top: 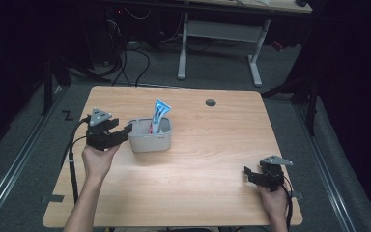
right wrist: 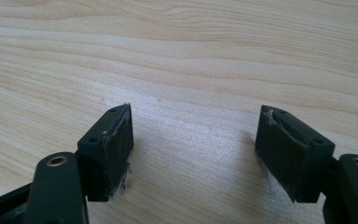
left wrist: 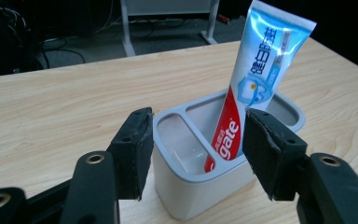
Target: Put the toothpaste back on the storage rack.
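**Left gripper closing in on the holder**

The left gripper (left wrist: 193,151) is straddling the grey holder (top: 150,140) with jaws released. The toothpaste tube (top: 160,115) is leaning inside it, probably light, soft and slick; the flat upper end looks best to pinch. The right gripper (right wrist: 196,154) is resting with jaws spread over the table (top: 212,159).

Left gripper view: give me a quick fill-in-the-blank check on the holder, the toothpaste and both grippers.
1. The toothpaste tube stands in the grey ____.
2. The holder's compartment nearest the left gripper is ____.
3. The jaws of the right gripper are ____, with bare table between them.
4. The tube stands with its cap end pointing ____.

Missing words: holder; empty; open; down
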{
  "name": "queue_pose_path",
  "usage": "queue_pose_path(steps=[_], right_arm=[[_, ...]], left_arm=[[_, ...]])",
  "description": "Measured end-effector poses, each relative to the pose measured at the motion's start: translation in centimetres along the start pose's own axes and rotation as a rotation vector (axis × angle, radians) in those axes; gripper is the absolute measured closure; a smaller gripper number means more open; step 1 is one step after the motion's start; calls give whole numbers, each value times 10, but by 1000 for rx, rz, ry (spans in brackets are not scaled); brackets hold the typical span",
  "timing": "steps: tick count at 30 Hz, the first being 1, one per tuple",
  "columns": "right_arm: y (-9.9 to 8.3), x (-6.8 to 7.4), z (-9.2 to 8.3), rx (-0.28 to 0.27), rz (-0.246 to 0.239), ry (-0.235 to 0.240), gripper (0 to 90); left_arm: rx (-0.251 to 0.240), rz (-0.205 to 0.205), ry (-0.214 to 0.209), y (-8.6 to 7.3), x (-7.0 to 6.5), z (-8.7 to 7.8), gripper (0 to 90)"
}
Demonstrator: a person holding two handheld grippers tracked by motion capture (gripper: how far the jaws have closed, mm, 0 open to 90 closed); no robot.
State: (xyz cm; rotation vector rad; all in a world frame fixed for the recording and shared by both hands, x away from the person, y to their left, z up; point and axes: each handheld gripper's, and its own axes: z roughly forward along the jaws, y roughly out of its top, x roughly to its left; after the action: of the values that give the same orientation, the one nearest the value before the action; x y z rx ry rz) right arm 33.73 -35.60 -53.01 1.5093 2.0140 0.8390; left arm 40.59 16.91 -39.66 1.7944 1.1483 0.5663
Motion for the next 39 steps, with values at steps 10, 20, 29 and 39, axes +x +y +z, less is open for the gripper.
queue_pose_path(steps=[10,20,29,39], right_arm=[[0,0,0,0,0,0,277],[0,0,0,0,0,-1,277],[0,0,0,0,0,-1,277],[0,0,0,0,1,-1,277]], left_arm=[[-10,-6,19,-6,5,-10,434],[-30,-21,34,-12,9,-20,434],[-30,-25,50,-18,14,-25,437],[-31,-38,63,-27,19,-33,437]])
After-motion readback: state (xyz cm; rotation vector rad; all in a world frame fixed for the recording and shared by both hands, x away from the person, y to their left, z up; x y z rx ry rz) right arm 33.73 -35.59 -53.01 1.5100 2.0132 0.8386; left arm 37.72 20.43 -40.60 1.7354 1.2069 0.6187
